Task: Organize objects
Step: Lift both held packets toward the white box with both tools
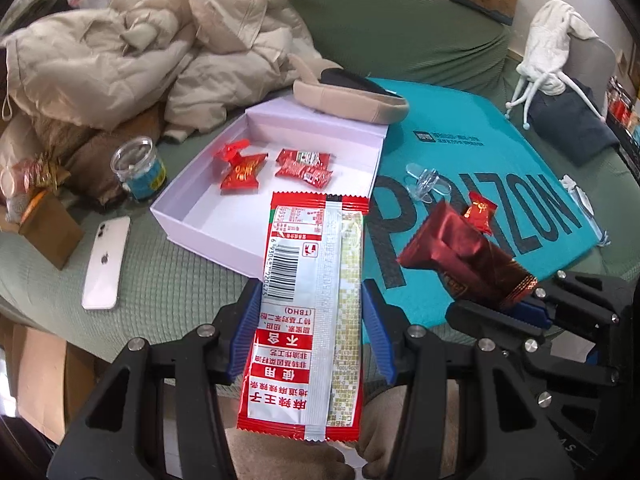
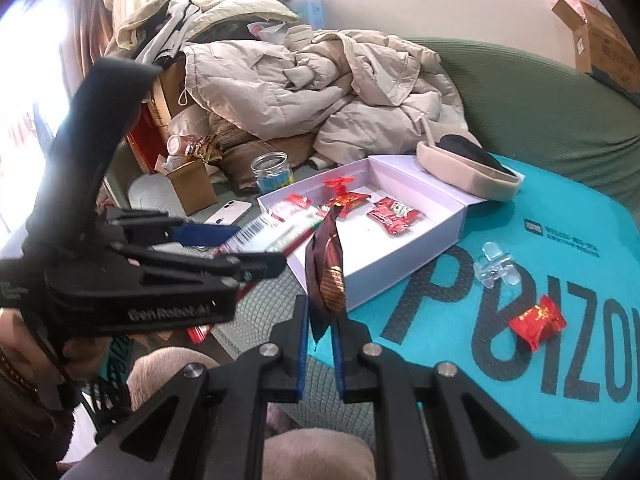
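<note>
I have the long red-and-silver snack packet (image 1: 308,312) pinched between the blue pads of my left gripper (image 1: 306,332), jaws closed only to the packet's width; it points toward twelve o'clock at the white open box (image 1: 200,216). My right gripper (image 2: 322,344), at three o'clock in the left view, is clamped narrow on a dark red foil packet (image 2: 326,268). Red candies (image 1: 242,170) lie inside the box. At one o'clock, one loose red candy (image 1: 480,208) rests on the teal mat (image 1: 480,120) near a clear clip (image 1: 428,184).
</note>
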